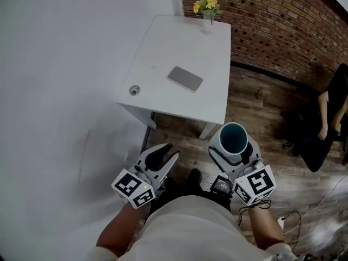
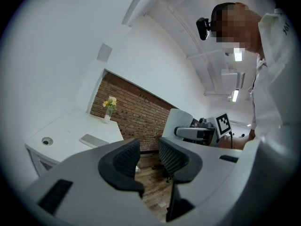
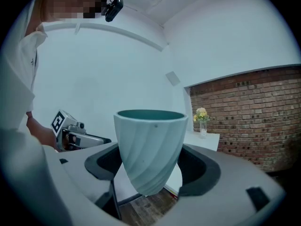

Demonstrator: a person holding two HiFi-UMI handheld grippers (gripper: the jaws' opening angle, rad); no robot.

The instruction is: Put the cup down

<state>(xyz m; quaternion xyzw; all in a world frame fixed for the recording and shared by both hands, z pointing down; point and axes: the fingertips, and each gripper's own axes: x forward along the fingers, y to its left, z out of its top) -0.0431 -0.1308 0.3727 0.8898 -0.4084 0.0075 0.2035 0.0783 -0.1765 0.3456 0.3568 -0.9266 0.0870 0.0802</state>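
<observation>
Gripping the ribbed pale-teal cup (image 1: 232, 138) between its pads, the right gripper (image 3: 149, 168) hangs short of the near edge of the white rectangular table (image 1: 163, 48); letting go here would drop it onto the wood floor (image 1: 255, 102). The left gripper (image 2: 149, 158) gapes empty.
</observation>
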